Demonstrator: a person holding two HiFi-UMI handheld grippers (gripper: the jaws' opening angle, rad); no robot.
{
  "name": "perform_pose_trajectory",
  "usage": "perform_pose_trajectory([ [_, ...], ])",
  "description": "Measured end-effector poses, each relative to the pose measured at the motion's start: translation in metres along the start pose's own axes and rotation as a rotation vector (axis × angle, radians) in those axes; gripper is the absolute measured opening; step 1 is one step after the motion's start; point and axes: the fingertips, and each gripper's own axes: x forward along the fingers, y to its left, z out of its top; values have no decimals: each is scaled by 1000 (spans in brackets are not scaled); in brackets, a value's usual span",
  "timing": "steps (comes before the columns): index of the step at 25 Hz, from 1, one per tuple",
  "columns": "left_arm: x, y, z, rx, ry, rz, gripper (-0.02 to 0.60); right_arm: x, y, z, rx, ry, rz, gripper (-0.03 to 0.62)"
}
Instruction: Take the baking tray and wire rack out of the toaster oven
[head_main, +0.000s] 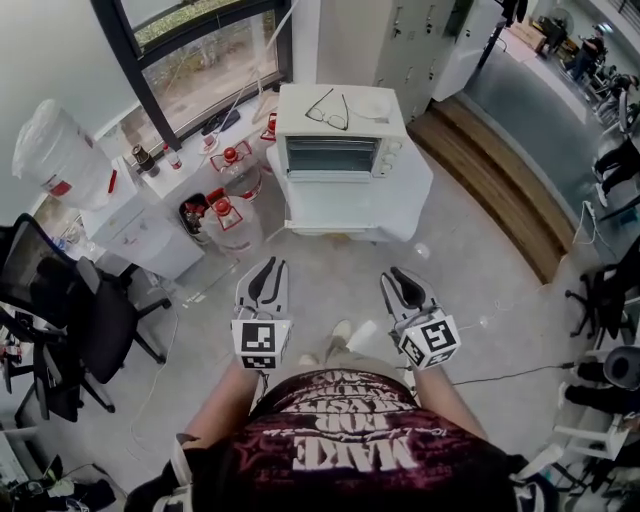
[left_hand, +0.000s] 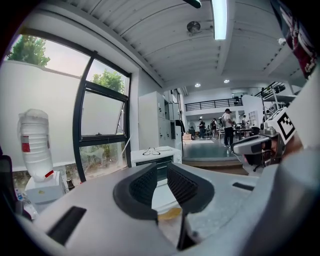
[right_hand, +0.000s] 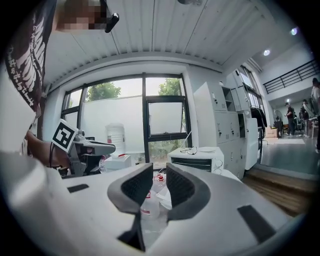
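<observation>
The white toaster oven (head_main: 340, 150) stands on a white table (head_main: 350, 208) ahead of me, its glass door shut. The baking tray and wire rack are hidden from every view. A pair of glasses (head_main: 327, 108) and a white plate (head_main: 372, 105) lie on the oven's top. My left gripper (head_main: 268, 268) and right gripper (head_main: 398, 275) are side by side over the floor, well short of the table. Both point toward the oven, which shows small in the left gripper view (left_hand: 157, 161) and the right gripper view (right_hand: 196, 160). Each gripper's jaws stand a narrow gap apart, left (left_hand: 162, 172) and right (right_hand: 159, 175), with nothing between them.
Water jugs with red caps (head_main: 235, 215) stand on the floor left of the table. A large water bottle (head_main: 55, 150) sits on a dispenser at the far left, with black office chairs (head_main: 80, 320) below it. A wooden step (head_main: 500, 170) runs along the right.
</observation>
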Motion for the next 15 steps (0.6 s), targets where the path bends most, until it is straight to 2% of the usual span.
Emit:
perform_pose_trajectory([
  [4,17,5,-1,-17,16,1,54,16,-8,2,10,0,26,86],
  [7,30,8,5,-22,-3,4,54,28,-15,3,8,1,44,86],
  [15,65,6,6,-19,20,-7,54,49,-44,3,25,14,52,86],
])
